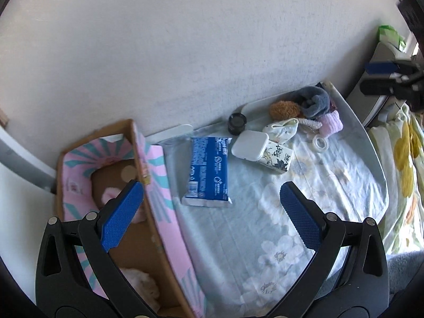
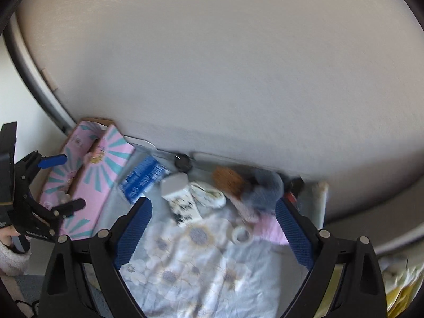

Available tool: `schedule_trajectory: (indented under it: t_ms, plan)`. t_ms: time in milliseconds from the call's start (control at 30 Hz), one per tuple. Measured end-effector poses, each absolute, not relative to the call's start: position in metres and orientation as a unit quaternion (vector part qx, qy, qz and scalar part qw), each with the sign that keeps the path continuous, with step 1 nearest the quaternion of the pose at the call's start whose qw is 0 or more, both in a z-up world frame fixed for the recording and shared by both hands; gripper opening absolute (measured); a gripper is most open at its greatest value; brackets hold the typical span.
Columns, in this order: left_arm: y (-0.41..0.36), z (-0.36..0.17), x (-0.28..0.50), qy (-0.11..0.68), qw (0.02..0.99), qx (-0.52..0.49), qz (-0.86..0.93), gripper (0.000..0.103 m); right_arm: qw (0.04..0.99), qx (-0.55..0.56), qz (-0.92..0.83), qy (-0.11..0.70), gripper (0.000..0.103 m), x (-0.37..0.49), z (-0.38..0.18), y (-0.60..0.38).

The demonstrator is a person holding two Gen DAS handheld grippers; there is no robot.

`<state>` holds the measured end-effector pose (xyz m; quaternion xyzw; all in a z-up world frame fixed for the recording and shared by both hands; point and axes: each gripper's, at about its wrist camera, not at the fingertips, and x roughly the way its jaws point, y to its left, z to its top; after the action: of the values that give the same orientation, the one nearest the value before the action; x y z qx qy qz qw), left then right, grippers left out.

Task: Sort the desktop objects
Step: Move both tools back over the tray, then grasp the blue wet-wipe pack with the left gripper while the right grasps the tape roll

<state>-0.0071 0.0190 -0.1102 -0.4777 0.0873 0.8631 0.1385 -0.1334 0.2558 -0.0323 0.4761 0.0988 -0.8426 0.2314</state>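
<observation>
While we are holding both tongs over the desk, we are seeing these things, biggest first:

Floral cloth [image 1: 265, 212]: it is covering the desk top, and everything loose is lying on it.

Pink box [image 1: 156, 185]: it is sitting at the left end of the cloth, against the wall, open on top, with pale fluffy items lying inside.

Left gripper [image 1: 212, 212]: we are holding it released, fingers spread wide and gripping nothing, one blue pad [image 1: 122, 212] hanging over the box interior, the other over bare cloth.

Right gripper [image 2: 212, 225]: we are holding it released too, empty, fingers wide apart above the cloth and the pile on the right.

Blue tissue pack [image 1: 209, 171]: it is lying flat just beside the box.

Grey fabric bundle [image 1: 314, 100]: it is resting at the far right, touching a brown fuzzy item [image 1: 285, 109] and a pink roll [image 1: 331, 125].

Patterned tissue pack [image 1: 277, 157]: it is lying mid-cloth with a white flat case [image 1: 250, 143] resting on it.

Black round jar [image 1: 237, 123]: it is standing near the wall, behind the case.

Tape ring [image 1: 321, 142]: it is lying on the cloth near the pink roll; the right wrist view is blurred, so this is possibly tape.
</observation>
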Motion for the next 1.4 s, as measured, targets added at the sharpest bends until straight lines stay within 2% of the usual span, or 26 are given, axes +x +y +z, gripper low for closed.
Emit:
schedule_trajectory:
  t_ms: [333,700,1200,1300,1400]
  plan:
    - [0.047,-0.150,-0.030,0.075,0.111,-0.460,0.878,0.102,0.181,0.475,-0.855,0.099,0.093,-0.106,-0.097,0.283]
    - [0.069,-0.221,-0.075,0.091,0.056,-0.482,0.870,0.093,0.179,0.506,-0.841,0.072,0.093,-0.096,-0.157,0.288]
    - [0.054,-0.254,-0.087,0.079,0.039,-0.512,0.854,0.092,0.141,0.513,-0.845,0.058,0.092,-0.110,-0.186,0.294]
    - [0.054,-0.261,-0.087,0.079,0.045,-0.521,0.849,0.092,0.129,0.510,-0.849,0.055,0.083,-0.114,-0.190,0.294]
    - [0.050,-0.266,-0.089,0.061,0.056,-0.529,0.844,0.089,0.120,0.509,-0.850,0.056,0.068,-0.118,-0.196,0.292]
